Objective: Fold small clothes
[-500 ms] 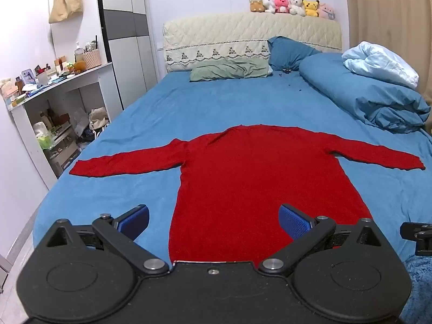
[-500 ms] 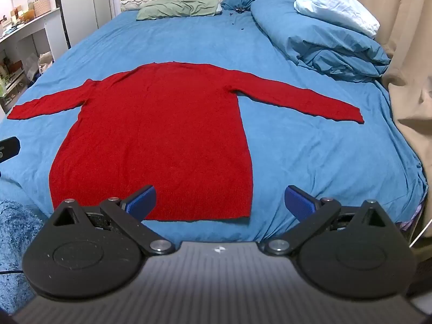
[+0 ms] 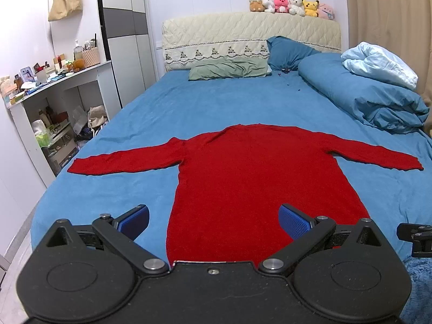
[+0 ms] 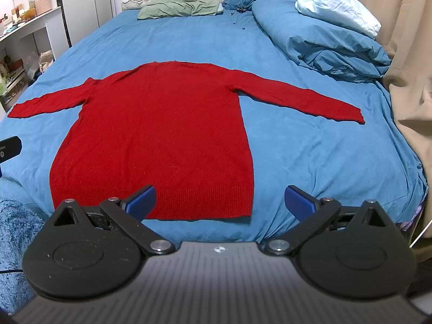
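Note:
A red long-sleeved sweater (image 3: 256,178) lies flat on the blue bed (image 3: 216,102), hem toward me and both sleeves spread out sideways. It also shows in the right wrist view (image 4: 162,135). My left gripper (image 3: 214,222) is open and empty, held over the hem's left part. My right gripper (image 4: 220,201) is open and empty, held over the hem's right corner (image 4: 247,210). Part of the right gripper shows at the right edge of the left wrist view (image 3: 415,236).
A folded blue duvet (image 3: 364,97) with a pale blue blanket (image 3: 378,63) lies along the bed's right side. A green pillow (image 3: 229,68) and blue pillow (image 3: 289,52) lie at the headboard. A cluttered white desk (image 3: 54,86) stands left. Beige curtains (image 4: 405,54) hang right.
Both grippers have shifted very slightly; the sweater lies as before.

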`<state>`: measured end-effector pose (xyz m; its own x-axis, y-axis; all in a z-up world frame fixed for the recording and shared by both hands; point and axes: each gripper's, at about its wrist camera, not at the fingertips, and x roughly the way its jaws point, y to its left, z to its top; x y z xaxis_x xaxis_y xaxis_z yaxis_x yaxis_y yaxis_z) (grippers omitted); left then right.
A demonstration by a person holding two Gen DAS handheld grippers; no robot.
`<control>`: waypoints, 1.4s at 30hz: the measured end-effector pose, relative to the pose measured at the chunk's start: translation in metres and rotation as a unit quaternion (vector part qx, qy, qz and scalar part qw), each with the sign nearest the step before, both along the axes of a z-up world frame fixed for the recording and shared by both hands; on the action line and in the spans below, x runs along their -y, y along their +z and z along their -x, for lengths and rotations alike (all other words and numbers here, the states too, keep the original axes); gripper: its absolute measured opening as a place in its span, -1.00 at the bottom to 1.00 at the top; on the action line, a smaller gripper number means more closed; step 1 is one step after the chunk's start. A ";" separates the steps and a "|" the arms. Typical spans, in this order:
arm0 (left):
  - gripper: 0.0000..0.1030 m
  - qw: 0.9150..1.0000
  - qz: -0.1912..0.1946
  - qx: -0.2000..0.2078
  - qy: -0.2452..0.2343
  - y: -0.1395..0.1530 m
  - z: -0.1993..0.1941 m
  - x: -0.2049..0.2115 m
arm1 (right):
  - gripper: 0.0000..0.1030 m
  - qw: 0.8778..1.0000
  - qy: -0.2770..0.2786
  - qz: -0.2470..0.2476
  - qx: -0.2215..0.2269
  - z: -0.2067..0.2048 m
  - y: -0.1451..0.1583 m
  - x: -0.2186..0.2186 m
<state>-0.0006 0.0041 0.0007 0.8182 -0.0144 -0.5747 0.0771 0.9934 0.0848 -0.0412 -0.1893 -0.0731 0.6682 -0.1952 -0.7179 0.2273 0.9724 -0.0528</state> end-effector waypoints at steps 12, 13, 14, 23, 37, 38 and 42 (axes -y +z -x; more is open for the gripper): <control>1.00 1.000 0.005 -0.002 0.001 0.002 0.000 -0.002 | 1.00 1.000 0.000 0.000 0.000 0.000 0.000 -0.001; 1.00 1.000 0.005 -0.002 0.001 0.002 0.000 -0.002 | 1.00 1.000 0.000 0.000 0.000 0.000 0.001 -0.001; 1.00 1.000 0.004 -0.002 0.001 0.002 0.000 -0.002 | 1.00 1.000 0.000 0.001 0.000 0.000 0.001 -0.001; 1.00 1.000 0.002 -0.002 0.002 0.003 0.000 -0.002 | 1.00 1.000 0.000 0.003 0.000 -0.001 0.001 -0.004; 1.00 1.000 0.012 0.001 0.005 0.004 0.002 -0.004 | 1.00 1.000 0.005 0.003 0.002 0.000 0.004 -0.003; 1.00 1.000 0.014 0.001 0.005 0.004 0.002 -0.003 | 1.00 1.000 0.005 0.003 0.002 0.000 0.003 -0.003; 1.00 1.000 0.013 0.002 0.007 0.006 0.003 -0.002 | 1.00 1.000 0.004 0.003 0.005 0.000 0.004 -0.004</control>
<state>-0.0037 0.0064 0.0065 0.8207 -0.0179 -0.5710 0.0626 0.9963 0.0587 -0.0415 -0.1855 -0.0691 0.6765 -0.1943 -0.7104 0.2195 0.9739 -0.0574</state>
